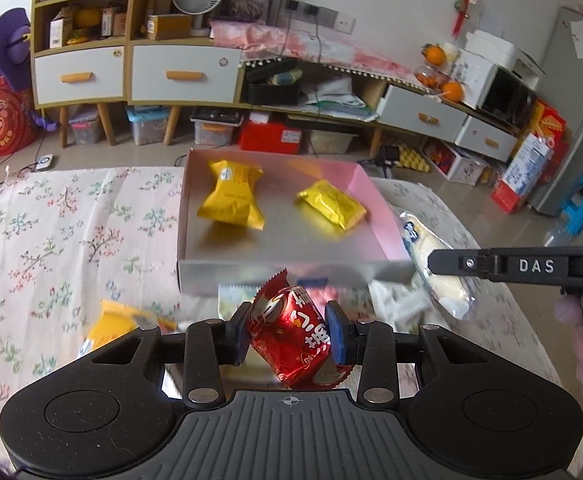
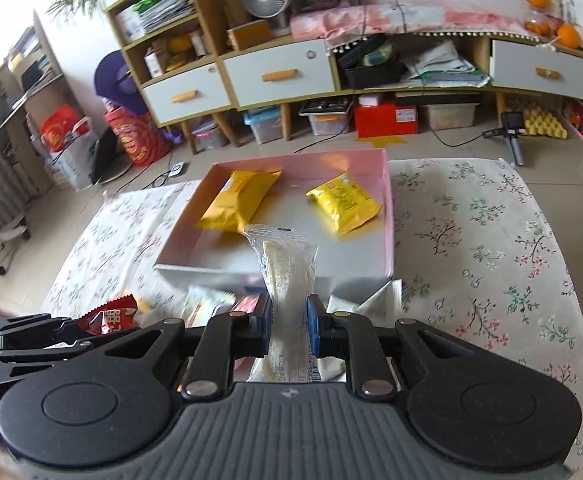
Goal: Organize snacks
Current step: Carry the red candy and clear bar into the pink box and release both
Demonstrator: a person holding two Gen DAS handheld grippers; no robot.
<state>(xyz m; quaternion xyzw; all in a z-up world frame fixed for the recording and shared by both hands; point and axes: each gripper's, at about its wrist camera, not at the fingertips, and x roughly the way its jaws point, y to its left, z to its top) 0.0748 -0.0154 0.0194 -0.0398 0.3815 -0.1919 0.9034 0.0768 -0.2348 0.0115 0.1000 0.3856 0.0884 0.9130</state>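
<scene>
Snack sorting, partly done. The pink-walled box (image 1: 371,200) is sitting at the far middle of the floral tabletop (image 1: 51,240) and is already holding two items: a large yellow packet (image 1: 231,200) on its left side and a smaller yellow packet (image 1: 331,208) on its right, well apart from each other.

In hand, not yet boxed:
- Red foil snack (image 1: 295,336): the left gripper (image 1: 289,334) is gripping it, its fingers (image 1: 337,336) pressing both flanks, the crimped end sticking up past the tips. It is hovering just near of the box's front wall.
- Clear-wrapped pale bar (image 2: 287,276): the right gripper (image 2: 289,322) is clamping it low down, fingers closed tight on the wrapper, the upper length standing beyond the tips and pointing toward the box.

Waiting on the tabletop against the box's near wall: another yellow packet (image 1: 119,320) to the left, a pale green-edged sachet (image 2: 207,304), a white sachet (image 2: 371,300) to the right, blurred.

Judgement: roughly halfway through; two carried pieces are needing release into the box, then the loose ones.
</scene>
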